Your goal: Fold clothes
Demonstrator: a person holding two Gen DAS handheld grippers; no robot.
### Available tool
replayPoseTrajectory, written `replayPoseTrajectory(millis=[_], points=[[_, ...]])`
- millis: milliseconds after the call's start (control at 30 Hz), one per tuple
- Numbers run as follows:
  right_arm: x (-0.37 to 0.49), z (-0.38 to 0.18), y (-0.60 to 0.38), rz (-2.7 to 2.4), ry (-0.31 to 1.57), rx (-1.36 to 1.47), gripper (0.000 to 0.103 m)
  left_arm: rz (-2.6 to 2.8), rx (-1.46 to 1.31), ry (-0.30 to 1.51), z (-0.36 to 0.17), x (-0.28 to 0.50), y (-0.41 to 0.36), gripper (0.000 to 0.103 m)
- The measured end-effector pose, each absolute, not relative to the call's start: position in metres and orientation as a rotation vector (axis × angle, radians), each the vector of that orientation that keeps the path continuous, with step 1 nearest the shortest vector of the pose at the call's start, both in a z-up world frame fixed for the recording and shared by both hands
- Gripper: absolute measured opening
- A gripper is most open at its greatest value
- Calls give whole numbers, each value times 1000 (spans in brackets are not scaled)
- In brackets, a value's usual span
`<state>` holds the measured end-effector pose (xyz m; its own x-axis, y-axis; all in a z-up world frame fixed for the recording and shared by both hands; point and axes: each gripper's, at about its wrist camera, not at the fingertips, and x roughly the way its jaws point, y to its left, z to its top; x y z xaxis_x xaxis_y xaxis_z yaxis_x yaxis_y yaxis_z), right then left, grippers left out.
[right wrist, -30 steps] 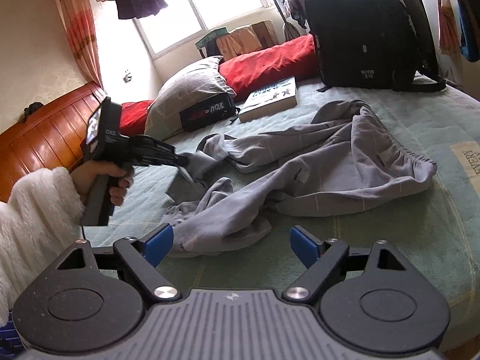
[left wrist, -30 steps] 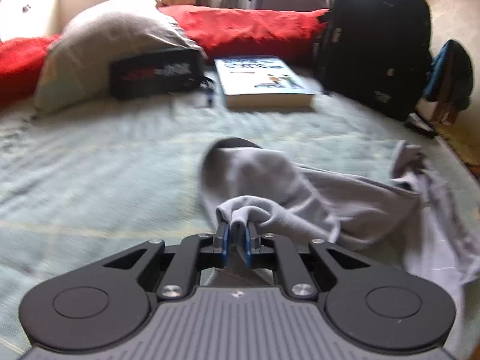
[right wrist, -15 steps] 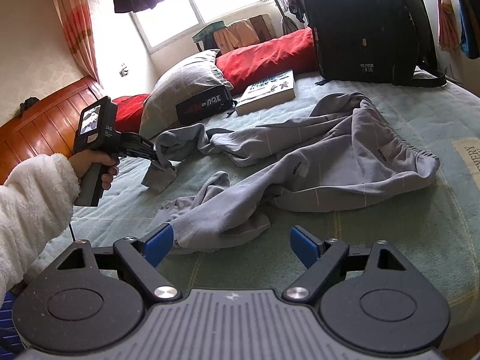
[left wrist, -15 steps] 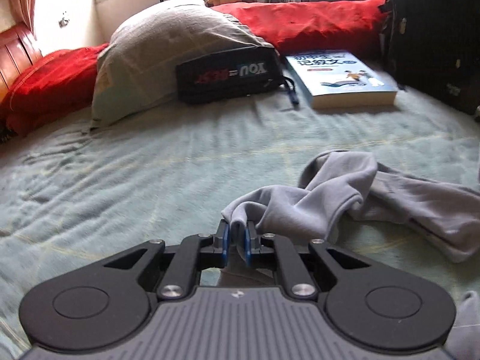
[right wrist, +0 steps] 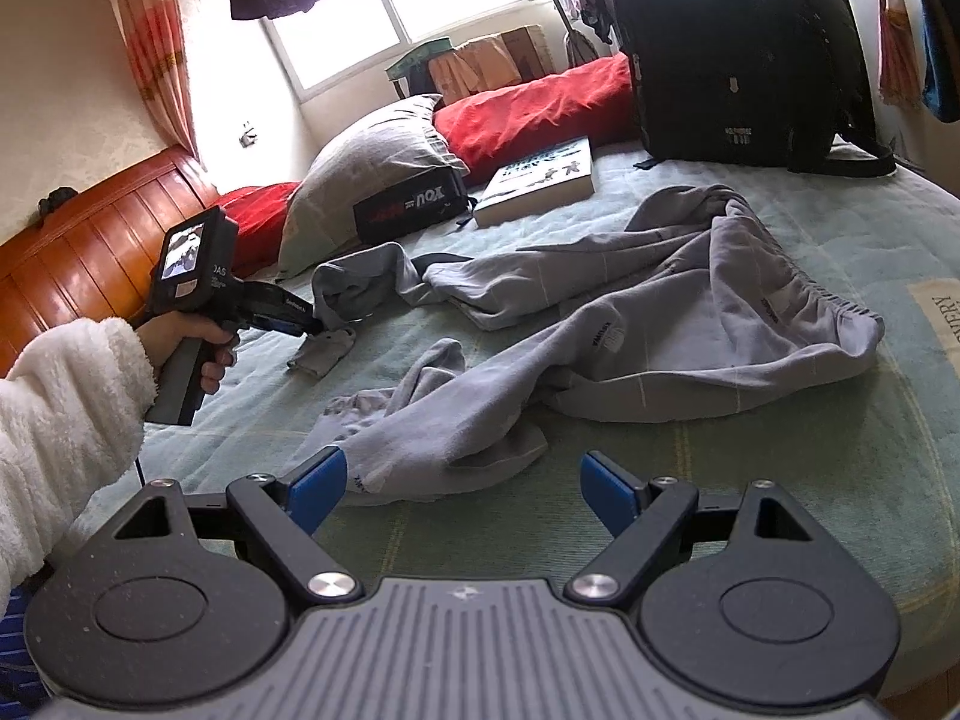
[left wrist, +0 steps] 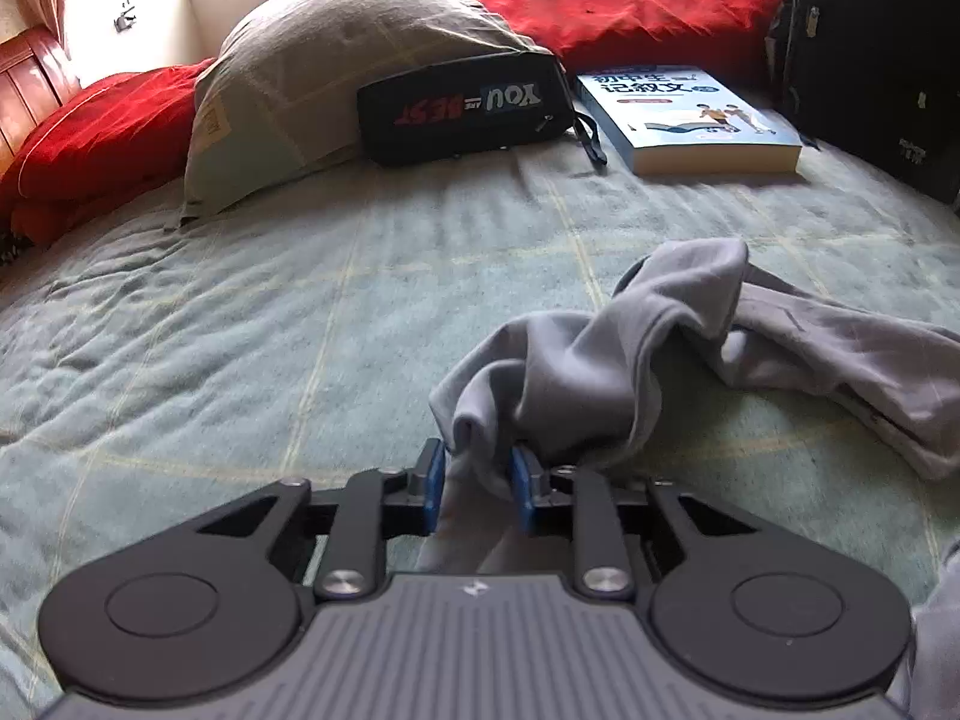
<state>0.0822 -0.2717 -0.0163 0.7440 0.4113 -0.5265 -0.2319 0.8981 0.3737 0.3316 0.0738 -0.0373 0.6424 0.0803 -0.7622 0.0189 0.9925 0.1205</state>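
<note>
Grey sweatpants [right wrist: 660, 312] lie crumpled across the green bedsheet [right wrist: 780, 480], waistband to the right. In the left wrist view one leg end [left wrist: 600, 360] is bunched in front of my left gripper [left wrist: 477, 480]. Its jaws are opening and a fold of the cuff still sits loosely between the blue pads [left wrist: 432, 483]. From the right wrist view a hand in a white fleece sleeve [right wrist: 60, 396] holds the left gripper [right wrist: 312, 324] low over the bed, the cuff drooping onto the sheet. My right gripper [right wrist: 462, 483] is open just above the other leg's end, with nothing between its fingers.
At the head of the bed are a grey pillow [left wrist: 336, 72], a black pouch [left wrist: 468, 108], a book [left wrist: 684, 114] and a red blanket [left wrist: 600, 6]. A black backpack [right wrist: 732, 48] stands at the far right. A wooden headboard [right wrist: 72, 252] is on the left.
The left gripper has carried the leg end leftwards and lower onto the bed, and its pinched jaws have parted. The right gripper has stayed still.
</note>
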Motion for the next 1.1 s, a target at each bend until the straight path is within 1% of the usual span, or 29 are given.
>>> replayPoseTrajectory(millis=[100, 167, 400, 500, 833, 1100], points=[[80, -14, -271, 363, 633, 295, 89, 21, 103, 890, -36, 321, 77, 31], [77, -12, -271, 367, 627, 297, 89, 8, 90, 904, -36, 313, 79, 35], [67, -5, -271, 379, 606, 298, 90, -26, 79, 920, -33, 286, 79, 37], [63, -3, -270, 383, 597, 298, 90, -34, 72, 923, -31, 277, 80, 41], [52, 4, -269, 390, 575, 294, 91, -34, 43, 927, -27, 258, 86, 42], [53, -1, -271, 405, 599, 314, 91, -59, 17, 916, -23, 230, 88, 44]])
